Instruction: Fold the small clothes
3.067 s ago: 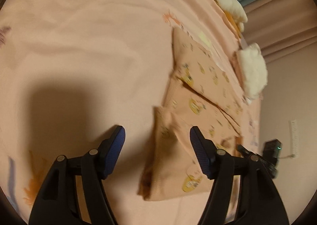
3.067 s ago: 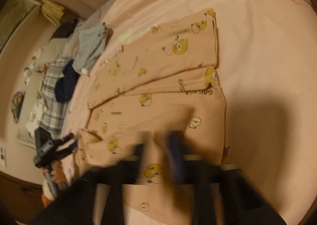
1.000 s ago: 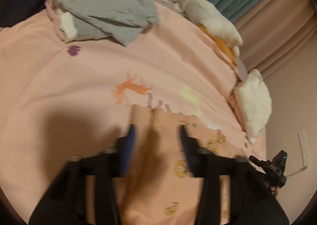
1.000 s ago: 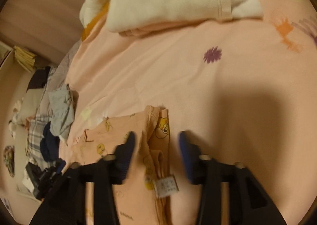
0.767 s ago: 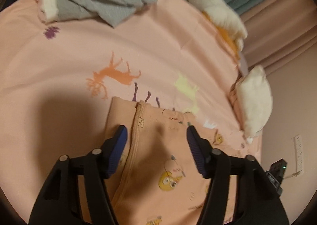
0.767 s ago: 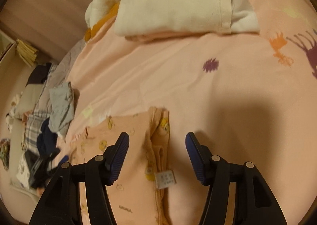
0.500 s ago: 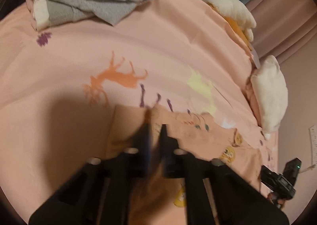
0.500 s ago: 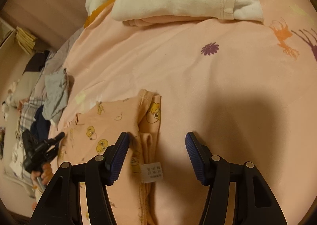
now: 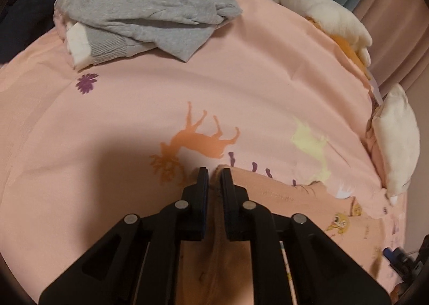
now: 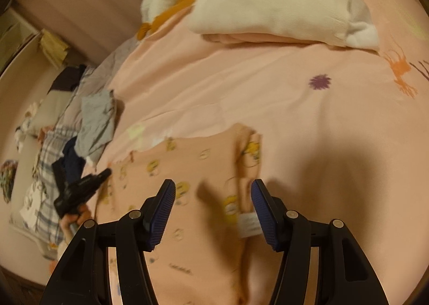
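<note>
A peach child's garment [image 10: 195, 171] printed with yellow cartoon figures lies flat on the pink bedsheet [image 9: 134, 122]. In the left wrist view my left gripper [image 9: 213, 175] is shut on the garment's corner edge [image 9: 281, 195], cloth pinched between the jaws. In the right wrist view my right gripper [image 10: 213, 207] is open, hovering just above the garment's other end near its white label [image 10: 248, 223]. The left gripper also shows in the right wrist view [image 10: 80, 191], at the garment's far corner.
A grey sweatshirt pile [image 9: 144, 7] and dark clothes [image 9: 24, 15] lie at the back left. A white plush toy [image 9: 321, 18] and a folded cream stack [image 10: 276, 2] lie near the curtains. Plaid clothes [image 10: 45, 171] lie at the bed's far side.
My left gripper has closed on the garment's corner; it was open half a second ago. My right gripper stays open and has shifted slightly over the labelled edge.
</note>
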The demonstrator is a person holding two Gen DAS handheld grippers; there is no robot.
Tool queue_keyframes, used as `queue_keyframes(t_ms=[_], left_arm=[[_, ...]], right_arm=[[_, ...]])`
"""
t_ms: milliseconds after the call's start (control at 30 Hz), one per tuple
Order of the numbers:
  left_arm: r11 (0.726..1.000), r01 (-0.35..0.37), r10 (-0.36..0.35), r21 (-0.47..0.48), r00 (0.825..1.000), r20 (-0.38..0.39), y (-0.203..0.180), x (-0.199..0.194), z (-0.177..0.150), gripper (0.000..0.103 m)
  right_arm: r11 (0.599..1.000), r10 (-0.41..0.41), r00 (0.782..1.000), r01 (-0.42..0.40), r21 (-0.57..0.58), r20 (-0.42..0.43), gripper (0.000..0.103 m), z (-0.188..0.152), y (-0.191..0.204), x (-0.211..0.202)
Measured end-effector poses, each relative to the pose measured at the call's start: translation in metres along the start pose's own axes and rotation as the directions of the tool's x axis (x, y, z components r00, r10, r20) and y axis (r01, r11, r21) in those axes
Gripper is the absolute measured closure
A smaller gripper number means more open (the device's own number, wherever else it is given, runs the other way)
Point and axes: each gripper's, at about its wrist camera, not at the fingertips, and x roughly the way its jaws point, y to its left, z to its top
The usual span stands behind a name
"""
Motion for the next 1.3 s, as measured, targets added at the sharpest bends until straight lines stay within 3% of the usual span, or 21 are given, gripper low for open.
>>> queue_keyframes(t_ms=[100, 167, 267, 400, 467, 500, 533, 567, 600, 633, 733, 767, 833, 900, 933, 1000, 1067, 1133, 1200, 1267, 1300], left_arm=[[0.998, -0.041, 0.043, -0.056, 0.998, 0.034, 0.011, -0.031, 0.006, 0.087], [1.0, -0.012, 0.011, 0.015, 0.998, 0.054, 0.005, -0.059, 0.001, 0.086], [0.986, 0.064, -0.068, 0.156, 0.998, 0.018, -0.017, -0.092, -0.028, 0.086], [0.963, 0.029, -0.018, 0.267, 0.999, -0.042, -0.029, -0.098, -0.09, 0.082], [0.968, -0.041, 0.077, 0.248, 0.987, -0.14, -0.011, -0.081, -0.115, 0.085], [0.977, -0.047, 0.083, 0.208, 0.982, -0.167, 0.006, -0.075, -0.126, 0.09], [0.98, -0.022, 0.043, 0.199, 0.994, -0.104, 0.017, -0.084, -0.13, 0.093], [0.976, -0.039, 0.058, 0.213, 0.995, -0.083, 0.024, -0.092, -0.134, 0.094], [0.981, -0.061, 0.081, 0.183, 0.992, -0.102, 0.037, -0.1, -0.137, 0.094], [0.989, -0.043, 0.06, 0.145, 0.992, -0.115, 0.045, -0.107, -0.137, 0.094], [0.996, -0.047, 0.061, 0.072, 0.977, -0.203, 0.061, -0.126, -0.143, 0.091], [0.997, -0.045, 0.059, 0.068, 0.973, -0.222, 0.061, -0.131, -0.147, 0.089], [0.999, 0.017, -0.009, 0.035, 0.975, -0.224, 0.059, -0.147, -0.155, 0.076], [0.992, 0.121, -0.124, -0.03, 0.971, -0.202, 0.054, -0.158, -0.163, 0.035], [0.987, 0.152, -0.159, -0.053, 0.969, -0.19, 0.048, -0.159, -0.167, 0.027], [0.966, 0.239, -0.254, -0.1, 0.952, -0.173, 0.036, -0.155, -0.172, 0.021], [0.938, 0.306, -0.335, -0.16, 0.921, -0.199, 0.02, -0.138, -0.172, 0.021], [0.897, 0.353, -0.413, -0.265, 0.883, -0.223, 0.012, -0.113, -0.171, 0.021], [0.845, 0.367, -0.468, -0.388, 0.86, -0.206, 0.009, -0.088, -0.169, 0.021], [0.784, 0.411, -0.501, -0.466, 0.862, -0.083, 0.014, -0.083, -0.164, 0.021], [0.768, 0.423, -0.502, -0.481, 0.864, -0.042, 0.014, -0.081, -0.16, 0.021]], right_arm=[[0.999, -0.008, 1.0, 0.009, -0.051, 0.007, 0.043, -0.008, 0.016, -0.008], [0.997, 0.005, 1.0, -0.004, -0.074, 0.011, 0.043, -0.015, 0.025, -0.014], [0.992, 0.036, 0.999, -0.035, -0.122, 0.0, 0.043, -0.025, 0.044, -0.016], [0.981, 0.008, 0.999, -0.016, -0.192, -0.045, 0.045, -0.043, 0.072, 0.003], [0.98, 0.02, 0.996, -0.038, -0.196, -0.09, 0.052, -0.057, 0.077, 0.012], [0.98, 0.001, 0.994, -0.023, -0.2, -0.107, 0.052, -0.064, 0.076, 0.016], [0.979, -0.066, 0.99, 0.04, -0.2, -0.127, 0.053, -0.074, 0.071, 0.023], [0.975, -0.127, 0.982, 0.098, -0.198, -0.141, 0.054, -0.082, 0.066, 0.027], [0.968, -0.182, 0.971, 0.15, -0.199, -0.153, 0.069, -0.09, 0.059, 0.029], [0.961, -0.209, 0.968, 0.178, -0.212, -0.137, 0.076, -0.1, 0.05, 0.024], [0.969, -0.181, 0.974, 0.152, -0.193, -0.139, 0.076, -0.115, 0.038, -0.005], [0.977, -0.167, 0.974, 0.142, -0.161, -0.154, 0.073, -0.116, 0.035, -0.012], [0.99, -0.136, 0.97, 0.128, -0.055, -0.2, 0.055, -0.12, 0.025, -0.025], [0.995, -0.093, 0.977, 0.099, 0.022, -0.192, 0.039, -0.125, 0.022, -0.033], [0.995, -0.067, 0.981, 0.078, 0.056, -0.18, 0.037, -0.127, 0.02, -0.035], [0.991, -0.041, 0.984, 0.062, 0.117, -0.173, 0.034, -0.133, 0.018, -0.031], [0.973, 0.056, 0.983, -0.014, 0.23, -0.176, 0.034, -0.14, 0.015, -0.019], [0.936, 0.181, 0.972, -0.124, 0.33, -0.149, 0.034, -0.143, 0.016, 0.0], [0.89, 0.236, 0.969, -0.184, 0.418, -0.077, 0.034, -0.143, 0.012, 0.014], [0.83, 0.284, 0.959, -0.258, 0.495, 0.023, 0.034, -0.14, 0.005, 0.023], [0.799, 0.298, 0.952, -0.29, 0.526, 0.072, 0.034, -0.136, 0.001, 0.028]])
